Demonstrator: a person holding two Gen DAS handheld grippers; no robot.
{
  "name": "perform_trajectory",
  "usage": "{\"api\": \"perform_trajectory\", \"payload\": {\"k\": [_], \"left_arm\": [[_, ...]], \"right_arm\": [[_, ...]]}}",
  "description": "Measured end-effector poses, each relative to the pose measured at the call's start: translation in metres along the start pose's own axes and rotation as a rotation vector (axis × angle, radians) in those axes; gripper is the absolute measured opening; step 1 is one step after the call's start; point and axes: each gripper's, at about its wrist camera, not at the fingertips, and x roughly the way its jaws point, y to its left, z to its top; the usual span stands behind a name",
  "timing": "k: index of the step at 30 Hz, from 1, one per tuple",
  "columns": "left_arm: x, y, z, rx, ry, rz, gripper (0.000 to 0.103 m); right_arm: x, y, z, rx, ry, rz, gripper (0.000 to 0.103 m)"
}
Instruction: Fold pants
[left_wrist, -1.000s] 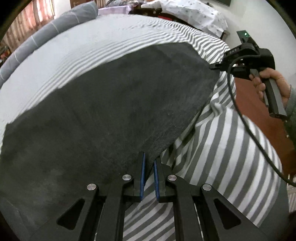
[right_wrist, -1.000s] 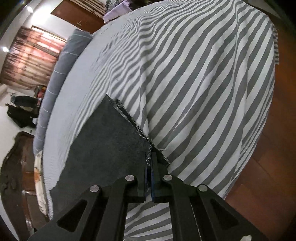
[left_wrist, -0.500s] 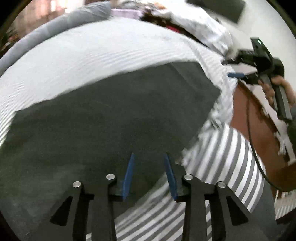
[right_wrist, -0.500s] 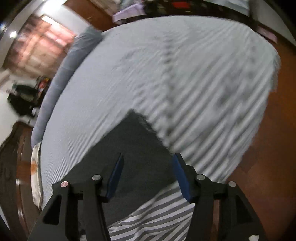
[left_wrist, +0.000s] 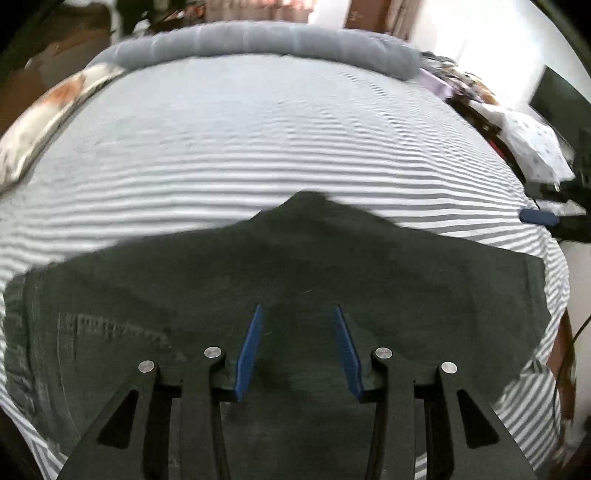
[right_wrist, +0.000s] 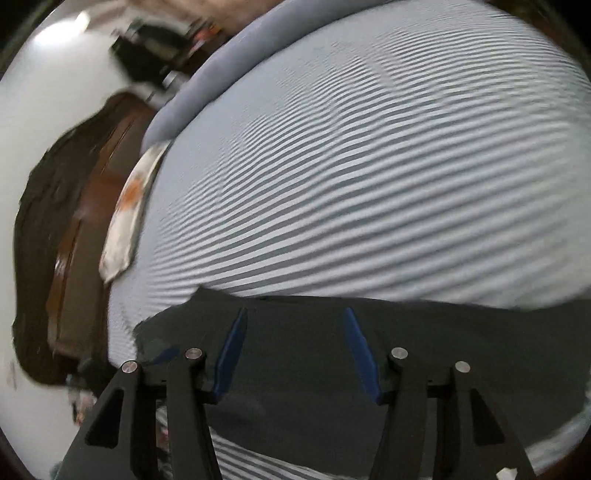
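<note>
Dark grey pants (left_wrist: 280, 269) lie flat on a grey-and-white striped bed (left_wrist: 258, 147), folded lengthwise, with a back pocket at the left. My left gripper (left_wrist: 297, 314) is open and empty, above the near edge of the pants. The right gripper shows at the far right of the left wrist view, with one blue fingertip (left_wrist: 537, 216) beside the pants' right end. In the right wrist view the right gripper (right_wrist: 293, 317) is open and empty above the pants (right_wrist: 303, 373), which cross the bottom of the frame.
A long grey bolster pillow (left_wrist: 266, 44) runs along the far side of the bed. An orange-and-white cloth (left_wrist: 55, 99) lies at the bed's left edge. A wooden headboard (right_wrist: 85, 229) stands to the left. Bedding and clutter (left_wrist: 524, 147) sit at the right.
Both grippers have opened and let go of the pants. Both have swung round and pulled back, so the pants now lie flat across the bed in front of them.
</note>
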Motion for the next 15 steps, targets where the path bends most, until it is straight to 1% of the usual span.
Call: {"api": "perform_trajectory", "payload": {"k": [4,6,9,12,15], "left_arm": [[0.017,0.025,-0.013,-0.056,0.042,-0.021,0.042],[0.02,0.031,-0.019,-0.063,0.033,-0.036,0.042],[0.021,0.03,-0.023,-0.051,0.027,-0.041,0.042],[0.022,0.033,-0.027,-0.046,0.023,-0.048,0.042],[0.021,0.036,-0.031,-0.041,0.011,-0.05,0.042]], "right_arm": [[0.062,0.046,0.015,-0.077,0.117,0.022,0.051],[0.088,0.065,0.02,-0.107,0.167,0.029,0.051],[0.133,0.094,0.034,-0.166,0.245,0.038,0.051],[0.168,0.107,0.04,-0.174,0.318,0.069,0.051],[0.19,0.113,0.039,-0.178,0.398,0.111,0.051]]}}
